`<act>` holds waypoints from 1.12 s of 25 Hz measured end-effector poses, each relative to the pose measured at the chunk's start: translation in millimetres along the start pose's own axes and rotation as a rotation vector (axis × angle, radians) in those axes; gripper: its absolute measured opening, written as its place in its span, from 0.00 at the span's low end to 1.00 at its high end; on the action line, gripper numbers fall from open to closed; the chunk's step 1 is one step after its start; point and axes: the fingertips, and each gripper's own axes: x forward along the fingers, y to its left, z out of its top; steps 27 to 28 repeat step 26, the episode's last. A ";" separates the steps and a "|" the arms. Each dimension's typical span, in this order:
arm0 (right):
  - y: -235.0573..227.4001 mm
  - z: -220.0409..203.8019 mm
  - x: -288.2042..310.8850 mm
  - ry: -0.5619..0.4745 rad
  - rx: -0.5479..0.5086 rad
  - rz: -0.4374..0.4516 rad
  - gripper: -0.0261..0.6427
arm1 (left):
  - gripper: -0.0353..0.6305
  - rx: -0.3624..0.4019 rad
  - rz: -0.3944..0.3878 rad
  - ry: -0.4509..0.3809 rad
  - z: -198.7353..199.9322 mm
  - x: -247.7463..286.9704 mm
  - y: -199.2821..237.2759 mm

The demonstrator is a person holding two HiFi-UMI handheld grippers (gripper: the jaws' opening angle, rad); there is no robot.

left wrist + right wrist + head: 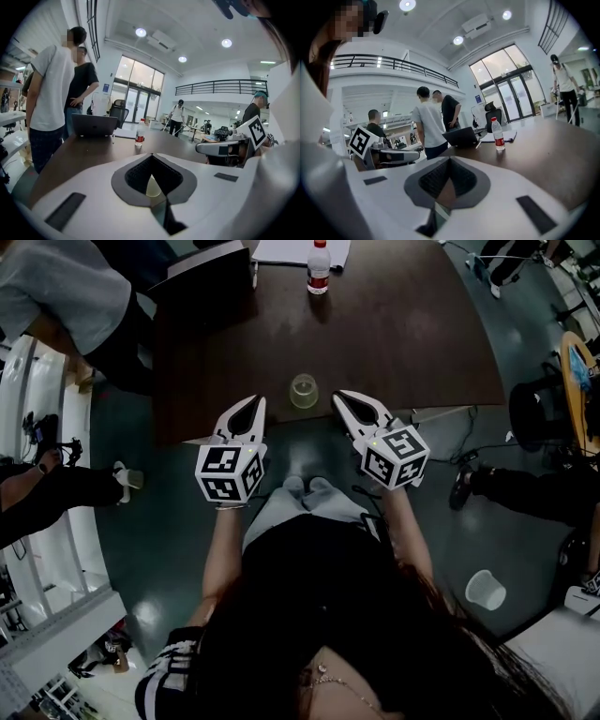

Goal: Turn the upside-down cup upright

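Observation:
A small translucent cup (303, 390) stands on the dark brown table (403, 343), close to its near edge; which way up it sits I cannot tell. My left gripper (259, 401) hovers just left of the cup with its jaws shut and nothing between them. On the cup's other side, my right gripper (338, 396) is likewise shut and empty. Neither touches the cup. In the left gripper view the cup (153, 186) shows pale behind the closed jaws of the left gripper (151, 155), and the right gripper (200, 148) shows to the side. The right gripper view has its own jaws (450, 159) closed.
At the table's far end stand a water bottle (319, 266), a dark laptop (211, 268) and papers (298, 249). People stand at the far left (66, 296). A white cup (485, 590) lies on the floor at right, near a seated person's legs (534, 488).

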 end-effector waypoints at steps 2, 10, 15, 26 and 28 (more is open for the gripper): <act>1.4 0.7 0.0 0.009 -0.017 -0.004 0.07 | 0.06 0.003 -0.010 0.007 -0.8 0.1 -3.4; 6.3 3.7 -4.1 0.013 -0.034 0.008 0.06 | 0.06 0.008 -0.046 0.023 -3.0 -0.3 -14.5; 9.4 1.2 -2.4 0.009 -0.036 0.019 0.06 | 0.06 -0.002 -0.084 0.037 -13.1 -0.6 -18.4; 6.9 4.2 2.0 0.003 -0.032 0.029 0.06 | 0.06 -0.012 -0.149 0.075 -21.0 7.8 -31.3; 6.9 4.2 2.0 0.003 -0.032 0.029 0.06 | 0.06 -0.012 -0.149 0.075 -21.0 7.8 -31.3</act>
